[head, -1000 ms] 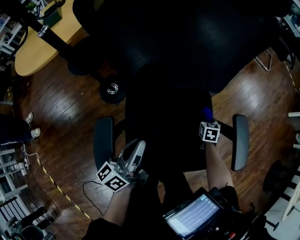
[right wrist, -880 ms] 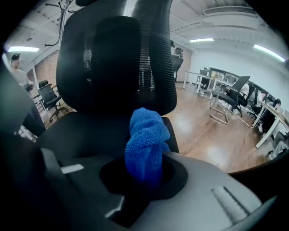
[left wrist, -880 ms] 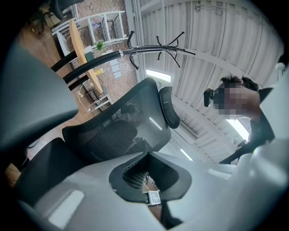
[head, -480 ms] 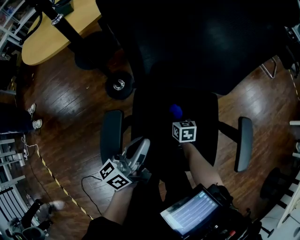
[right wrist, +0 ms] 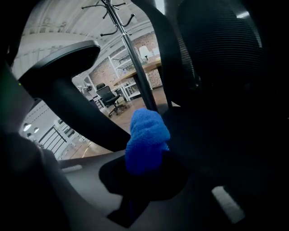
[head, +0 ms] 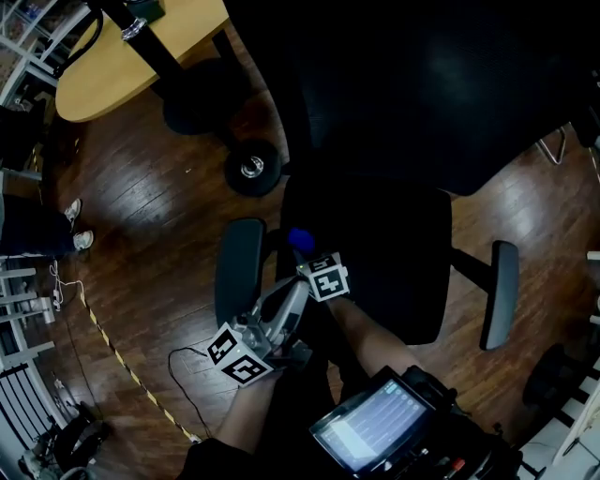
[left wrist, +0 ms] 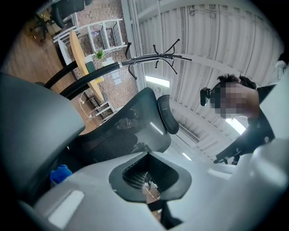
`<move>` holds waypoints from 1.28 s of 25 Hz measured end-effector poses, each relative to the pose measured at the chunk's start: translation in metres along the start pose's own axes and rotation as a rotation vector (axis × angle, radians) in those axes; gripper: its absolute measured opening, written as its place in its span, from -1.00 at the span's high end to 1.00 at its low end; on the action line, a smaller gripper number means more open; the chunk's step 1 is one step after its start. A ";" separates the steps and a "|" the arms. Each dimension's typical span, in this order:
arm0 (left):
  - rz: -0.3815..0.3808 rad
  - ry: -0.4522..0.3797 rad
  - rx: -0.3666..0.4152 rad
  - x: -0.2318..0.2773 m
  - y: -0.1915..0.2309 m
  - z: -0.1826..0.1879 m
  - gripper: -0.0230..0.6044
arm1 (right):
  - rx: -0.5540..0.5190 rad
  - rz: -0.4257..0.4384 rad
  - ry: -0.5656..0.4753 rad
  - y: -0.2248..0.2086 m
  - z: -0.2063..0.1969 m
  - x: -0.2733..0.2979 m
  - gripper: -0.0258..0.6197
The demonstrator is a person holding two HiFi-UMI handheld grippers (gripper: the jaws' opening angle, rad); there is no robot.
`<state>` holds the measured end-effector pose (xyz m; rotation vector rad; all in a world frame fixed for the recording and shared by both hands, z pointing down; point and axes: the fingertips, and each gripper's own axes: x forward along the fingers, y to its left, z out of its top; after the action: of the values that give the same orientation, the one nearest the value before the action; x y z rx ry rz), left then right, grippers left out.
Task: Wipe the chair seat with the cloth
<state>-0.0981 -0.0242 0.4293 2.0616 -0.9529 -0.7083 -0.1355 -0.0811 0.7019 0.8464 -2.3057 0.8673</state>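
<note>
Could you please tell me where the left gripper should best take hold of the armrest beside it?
Probably mid-pad on the armrest, with the left gripper coming from above, jaws across the narrow width: the pad is long and slim and lies right beside that gripper.

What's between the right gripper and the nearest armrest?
The blue cloth, clamped by the right gripper; the armrest lies past it, clearest in the head view.

Dark plank floor (head: 141,225), a pale wooden table (head: 112,66) upper left, apparently a brick wall (left wrist: 97,11) beyond.
</note>
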 end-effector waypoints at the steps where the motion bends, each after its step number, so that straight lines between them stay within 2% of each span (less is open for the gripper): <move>1: 0.001 0.000 0.003 0.000 0.002 0.001 0.96 | -0.007 -0.013 -0.004 -0.005 0.000 -0.002 0.78; 5: 0.002 -0.001 0.004 0.000 0.007 0.002 0.96 | 0.000 -0.096 0.002 -0.047 -0.016 -0.013 0.78; 9: -0.009 0.024 0.007 0.006 0.004 -0.002 0.96 | 0.023 -0.210 0.002 -0.104 -0.031 -0.050 0.78; 15: -0.032 0.075 0.010 0.020 0.001 -0.013 0.96 | 0.084 -0.419 0.030 -0.196 -0.067 -0.140 0.78; 19: -0.036 0.095 0.010 0.029 0.001 -0.019 0.96 | 0.144 -0.519 0.033 -0.240 -0.091 -0.199 0.78; 23: -0.037 0.109 0.014 0.034 0.000 -0.026 0.96 | 0.176 -0.582 0.020 -0.263 -0.102 -0.238 0.78; 32: -0.042 0.099 0.013 0.034 -0.003 -0.023 0.96 | 0.164 -0.625 0.015 -0.271 -0.103 -0.251 0.78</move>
<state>-0.0607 -0.0413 0.4343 2.1127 -0.8625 -0.6176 0.2479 -0.0775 0.7088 1.5107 -1.7915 0.7685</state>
